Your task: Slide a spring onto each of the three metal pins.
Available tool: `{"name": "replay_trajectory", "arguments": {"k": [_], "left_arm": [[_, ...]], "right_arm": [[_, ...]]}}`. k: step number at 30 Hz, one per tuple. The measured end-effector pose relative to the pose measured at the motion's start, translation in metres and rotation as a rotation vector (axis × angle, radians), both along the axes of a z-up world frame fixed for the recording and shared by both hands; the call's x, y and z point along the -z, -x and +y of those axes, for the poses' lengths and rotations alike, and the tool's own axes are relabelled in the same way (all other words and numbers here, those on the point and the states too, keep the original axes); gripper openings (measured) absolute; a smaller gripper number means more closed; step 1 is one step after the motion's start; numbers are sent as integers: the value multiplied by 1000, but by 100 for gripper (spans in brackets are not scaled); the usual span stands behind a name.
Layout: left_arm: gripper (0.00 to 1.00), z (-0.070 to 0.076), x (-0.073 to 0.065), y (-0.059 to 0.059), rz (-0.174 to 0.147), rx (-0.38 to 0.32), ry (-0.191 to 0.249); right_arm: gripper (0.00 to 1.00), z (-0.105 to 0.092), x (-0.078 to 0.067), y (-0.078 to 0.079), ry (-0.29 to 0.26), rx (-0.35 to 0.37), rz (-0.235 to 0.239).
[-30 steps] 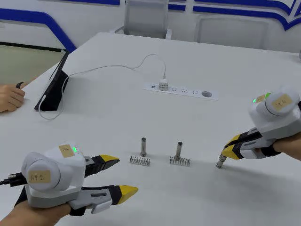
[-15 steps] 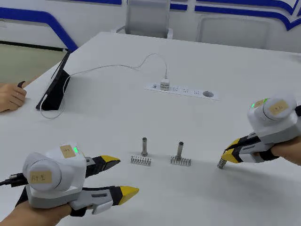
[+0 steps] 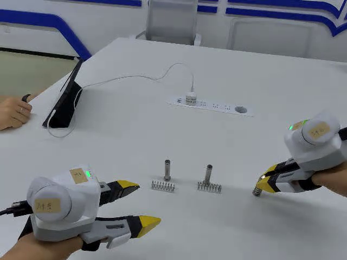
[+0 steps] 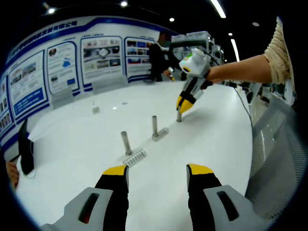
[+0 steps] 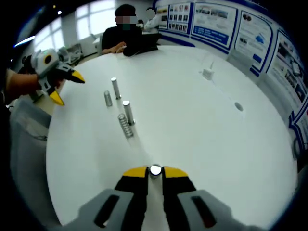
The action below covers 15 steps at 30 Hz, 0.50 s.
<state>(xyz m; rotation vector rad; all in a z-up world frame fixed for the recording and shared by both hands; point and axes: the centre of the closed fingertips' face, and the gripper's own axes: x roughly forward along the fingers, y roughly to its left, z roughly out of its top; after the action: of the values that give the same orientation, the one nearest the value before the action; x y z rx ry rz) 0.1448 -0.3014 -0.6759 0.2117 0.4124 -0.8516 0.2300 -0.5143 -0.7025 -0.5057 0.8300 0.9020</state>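
Observation:
Two metal pins stand upright mid-table, the left pin [image 3: 167, 169] and the middle pin [image 3: 208, 174]. A loose spring [image 3: 162, 187] lies in front of the left one, and another spring [image 3: 209, 188] in front of the middle one. My right gripper [image 3: 264, 184] is shut on the third pin [image 3: 257, 190], which has spring coils showing around its lower part. In the right gripper view that pin's round top [image 5: 155, 170] sits between the yellow tips. My left gripper [image 3: 138, 203] hovers open near the front left, holding nothing, short of the pins [image 4: 125, 142].
A white power strip [image 3: 209, 104] with a plugged cable lies behind the pins. A dark tablet [image 3: 62, 103] leans at the far left, with a person's hand [image 3: 11, 111] beside it. A chair [image 3: 172, 21] stands beyond the table.
My right gripper has sunk lower over the third pin, so less of its shaft shows and the coils sit just under the tips. The left gripper has stayed put.

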Motion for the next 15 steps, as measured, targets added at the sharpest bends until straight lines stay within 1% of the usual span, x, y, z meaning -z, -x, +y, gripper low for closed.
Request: {"name": "replay_trajectory", "arguments": {"k": [4, 8, 15], "left_arm": [[49, 0, 0, 0, 1, -1, 1], [49, 0, 0, 1, 0, -2, 2], [49, -1, 0, 1, -3, 0, 4]], "right_arm": [[14, -1, 4, 1, 8, -4, 3], [17, 0, 2, 2, 9, -1, -4], [23, -3, -4, 0, 12, 7, -39]]}}
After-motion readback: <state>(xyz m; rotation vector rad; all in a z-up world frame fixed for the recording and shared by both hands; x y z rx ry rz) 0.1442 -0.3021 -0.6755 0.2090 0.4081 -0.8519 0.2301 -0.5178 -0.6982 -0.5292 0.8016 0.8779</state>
